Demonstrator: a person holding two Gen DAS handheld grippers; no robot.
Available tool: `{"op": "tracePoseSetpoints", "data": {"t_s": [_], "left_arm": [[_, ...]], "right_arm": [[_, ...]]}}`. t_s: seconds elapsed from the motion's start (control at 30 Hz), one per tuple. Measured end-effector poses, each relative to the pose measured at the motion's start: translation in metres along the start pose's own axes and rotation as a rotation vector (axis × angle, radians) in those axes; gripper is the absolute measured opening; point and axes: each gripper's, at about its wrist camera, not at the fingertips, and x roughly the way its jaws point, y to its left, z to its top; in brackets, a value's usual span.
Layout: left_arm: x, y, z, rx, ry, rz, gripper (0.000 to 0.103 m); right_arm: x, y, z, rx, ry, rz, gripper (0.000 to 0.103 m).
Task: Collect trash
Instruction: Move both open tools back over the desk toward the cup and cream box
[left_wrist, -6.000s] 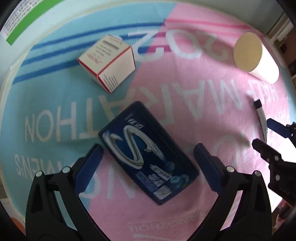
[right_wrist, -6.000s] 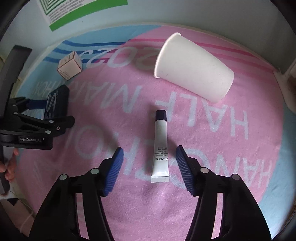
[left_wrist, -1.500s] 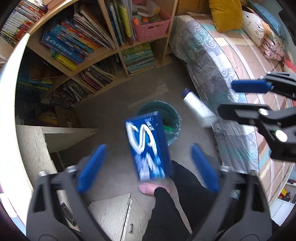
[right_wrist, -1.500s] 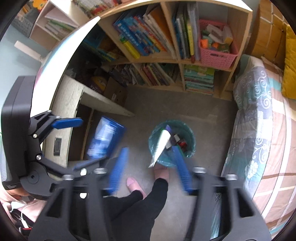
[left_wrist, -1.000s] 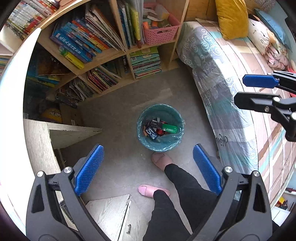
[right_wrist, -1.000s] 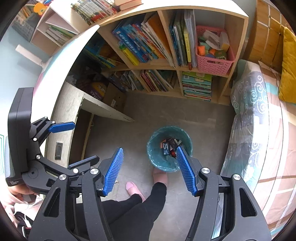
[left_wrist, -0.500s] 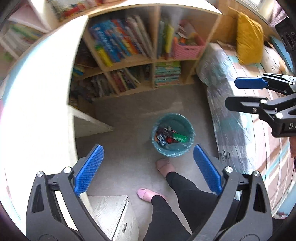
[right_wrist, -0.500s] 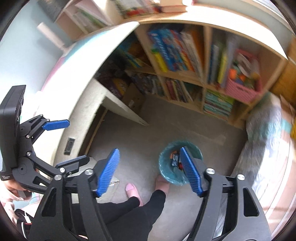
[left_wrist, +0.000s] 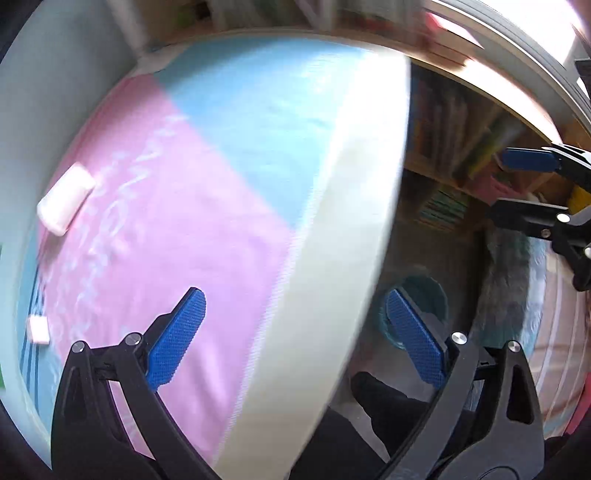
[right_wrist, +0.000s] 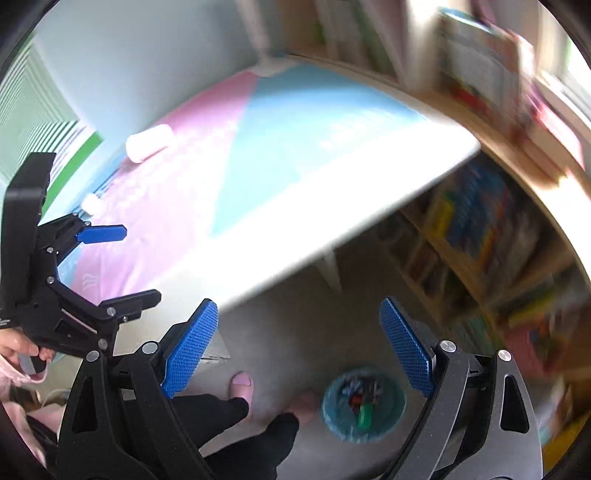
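Both fisheye views are being smeared by strong motion blur. The bookshelf (right_wrist: 480, 236) and the bench edge (left_wrist: 354, 229) are being streaked, and book spines cannot be read. Only the blue pads (left_wrist: 177, 339) of the left hand-held gripper (left_wrist: 295, 338) and those of the right hand-held gripper (right_wrist: 299, 349) are being rendered sharply. Daylight is being blown out to white at the upper right of the left wrist view, and the bench rim is glaring. The floor beneath is being left dim. Straight lines are being bowed, and the corners are being darkened.
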Motion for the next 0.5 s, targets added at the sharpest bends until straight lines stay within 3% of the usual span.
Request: {"op": "tracePoseSetpoints", "data": {"t_s": [0.27, 0.5], "left_arm": [[-0.018, 0.119, -0.025, -0.278, 0.0, 0.128, 0.096], [-0.024, 0.204, -0.044, -0.421, 0.002, 0.191, 0.096]], "right_arm": [[0.036, 0.076, 0.068, -0.214, 0.009, 0.105, 0.089], [0.072, 0.137, 0.117, -0.308, 0.035, 0.154, 0.089]]}}
